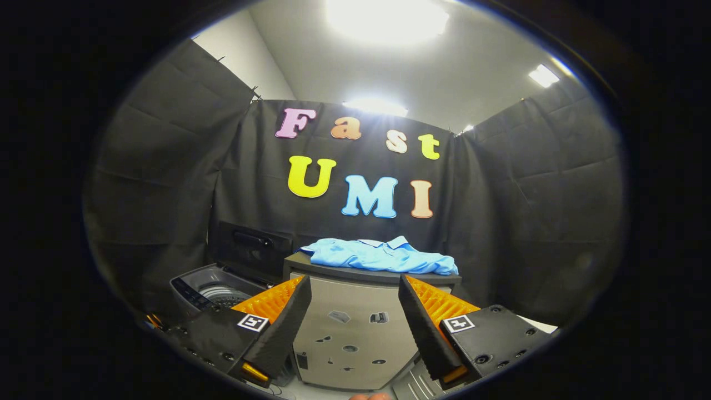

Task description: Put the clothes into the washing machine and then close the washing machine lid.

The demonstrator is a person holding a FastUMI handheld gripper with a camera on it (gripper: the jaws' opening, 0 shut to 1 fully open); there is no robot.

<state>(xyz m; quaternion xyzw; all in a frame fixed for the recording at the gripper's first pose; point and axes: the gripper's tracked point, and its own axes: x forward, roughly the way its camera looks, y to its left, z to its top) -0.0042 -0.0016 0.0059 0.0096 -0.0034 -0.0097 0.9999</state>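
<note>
A light blue shirt (380,255) lies crumpled on top of a grey cabinet (355,328), beyond my fingers and a little above them. To the left of the cabinet stands a dark top-loading washing machine (208,289) with its lid (251,247) raised upright against the booth wall, so the drum opening shows. My gripper (354,284) is open, fingers wide apart with nothing between them, held well short of the shirt and facing the cabinet's front.
Black cloth walls close the booth on the left, back and right. The cabinet front has several small holes and cut-outs. Bright ceiling lights shine overhead. A bit of pale floor shows at the right of the cabinet.
</note>
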